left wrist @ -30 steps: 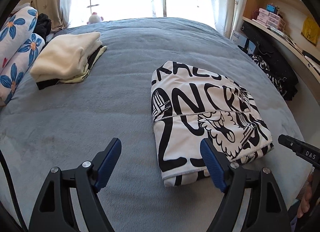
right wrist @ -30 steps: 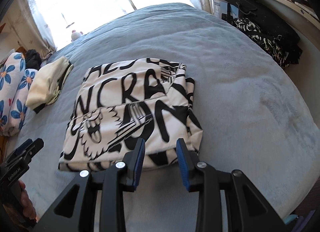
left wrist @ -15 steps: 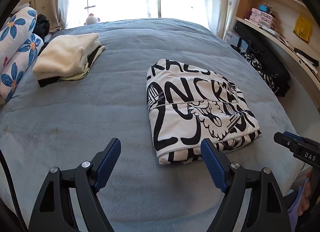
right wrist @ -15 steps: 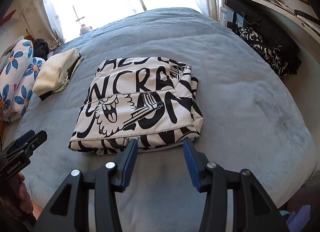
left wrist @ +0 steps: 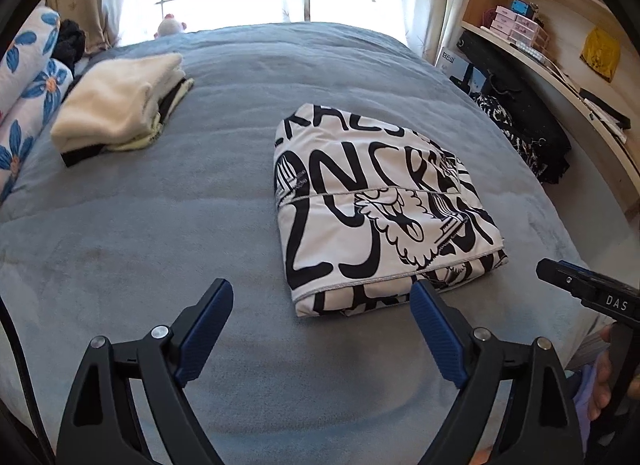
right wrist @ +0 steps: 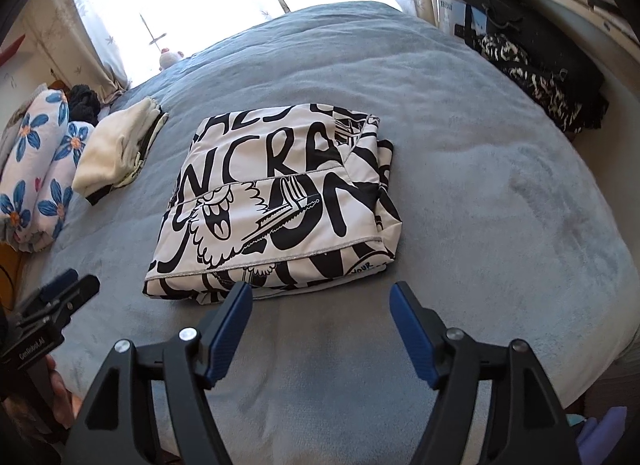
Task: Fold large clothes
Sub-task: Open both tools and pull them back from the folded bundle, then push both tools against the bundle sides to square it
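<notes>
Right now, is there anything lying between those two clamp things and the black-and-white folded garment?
Nothing visible. Only bare grey bedspread lies between the open right hand-held gripper and the folded black-and-white garment. The open left hand-held gripper has the garment's near edge right ahead. The cream clothes pile sits well off to the left.

Right gripper [right wrist: 322, 297] now spread wide, up from nearly closed a second ago, and backed off the folded shirt's [right wrist: 276, 201] near edge.
</notes>
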The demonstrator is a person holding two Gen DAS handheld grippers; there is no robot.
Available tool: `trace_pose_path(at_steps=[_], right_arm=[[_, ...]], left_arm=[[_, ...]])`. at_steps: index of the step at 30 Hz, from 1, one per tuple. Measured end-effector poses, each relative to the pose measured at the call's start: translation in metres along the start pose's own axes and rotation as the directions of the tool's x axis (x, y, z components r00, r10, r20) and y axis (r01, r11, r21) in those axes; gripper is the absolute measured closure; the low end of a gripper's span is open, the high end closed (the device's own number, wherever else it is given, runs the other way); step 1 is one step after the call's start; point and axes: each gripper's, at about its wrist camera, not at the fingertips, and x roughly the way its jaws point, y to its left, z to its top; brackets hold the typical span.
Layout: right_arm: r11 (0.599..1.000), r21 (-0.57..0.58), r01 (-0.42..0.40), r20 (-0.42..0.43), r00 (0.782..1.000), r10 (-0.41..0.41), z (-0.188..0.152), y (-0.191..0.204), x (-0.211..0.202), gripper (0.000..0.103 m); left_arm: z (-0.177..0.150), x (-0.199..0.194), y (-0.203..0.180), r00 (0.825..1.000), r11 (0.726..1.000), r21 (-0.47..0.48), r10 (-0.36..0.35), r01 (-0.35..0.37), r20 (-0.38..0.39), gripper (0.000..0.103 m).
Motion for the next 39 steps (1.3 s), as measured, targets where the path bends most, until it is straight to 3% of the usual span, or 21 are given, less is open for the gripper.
trace_pose_path(at_steps=[9, 16, 20, 29, 34, 37, 39], right_arm=[[0.984, 0.119, -0.136, -0.005, 0.99, 0.138, 0.016, -0.033, 0.002, 0.031], [0.972, 0.134, -0.192, -0.037, 0.979, 0.198, 0.042, -0.05, 0.02, 0.03], [0.971, 0.135, -0.195, -0.085, 0.974, 0.208, 0.059, -0.057, 0.043, 0.02], [0.96, 0.157, -0.231, -0.179, 0.949, 0.258, 0.088, -0.082, 0.114, 0.016], [0.948, 0.183, -0.261, -0.194, 0.935, 0.295, 0.096, -0.095, 0.148, 0.016], [0.93, 0.215, -0.296, -0.202, 0.919, 0.339, 0.1, -0.103, 0.17, 0.016], [0.918, 0.237, -0.318, -0.205, 0.907, 0.367, 0.102, -0.107, 0.181, 0.016]], left_arm=[[0.013, 0.027, 0.022, 0.981, 0.977, -0.173, -0.149, 0.126, -0.128, 0.014], [0.035, 0.059, 0.033, 0.963, 0.954, -0.244, -0.216, 0.174, -0.159, 0.014], [0.048, 0.084, 0.034, 0.956, 0.946, -0.265, -0.236, 0.186, -0.173, 0.01], [0.059, 0.159, 0.043, 0.925, 0.931, -0.321, -0.266, 0.173, -0.272, 0.007], [0.058, 0.191, 0.047, 0.904, 0.914, -0.343, -0.32, 0.215, -0.285, 0.007], [0.058, 0.206, 0.045, 0.88, 0.896, -0.352, -0.377, 0.269, -0.288, 0.007], [0.059, 0.213, 0.044, 0.878, 0.893, -0.354, -0.386, 0.279, -0.282, 0.006]])
